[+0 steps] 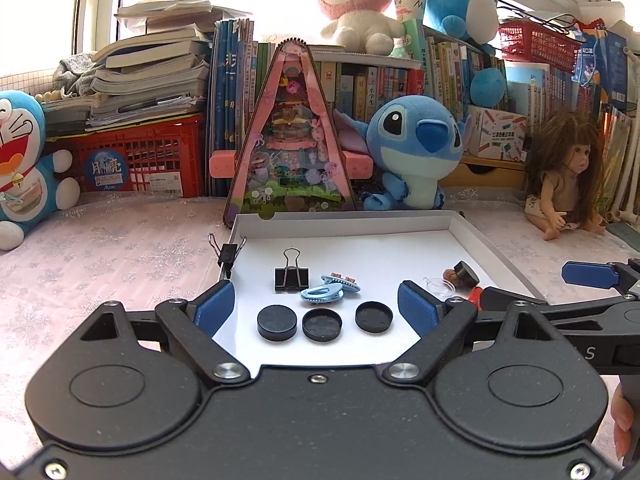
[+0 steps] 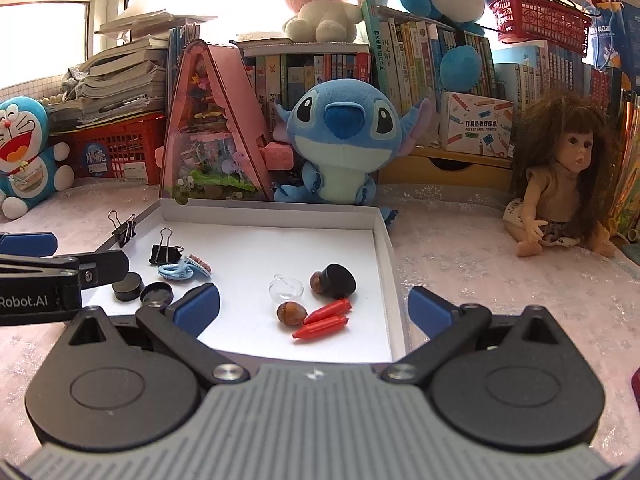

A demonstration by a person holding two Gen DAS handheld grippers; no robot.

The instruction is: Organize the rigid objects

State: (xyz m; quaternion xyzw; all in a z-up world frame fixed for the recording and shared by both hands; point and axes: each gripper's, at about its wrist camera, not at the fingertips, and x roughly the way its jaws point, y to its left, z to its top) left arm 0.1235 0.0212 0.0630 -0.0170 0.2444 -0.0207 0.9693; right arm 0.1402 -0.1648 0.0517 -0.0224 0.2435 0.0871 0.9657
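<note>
Pink snowflake tablecloth | bookshelf behind | white tray | left tool, right tool released

You have a tabletop under a pale pink snowflake cloth. Directly on it sit the white shallow tray, the doll, the blue plush, the pink triangular box and the red crate.

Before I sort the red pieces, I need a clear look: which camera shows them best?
The right wrist view: both red pieces lie unobstructed in the white tray, beside a brown nut. The left wrist view shows only a red sliver behind a tong finger.
</note>
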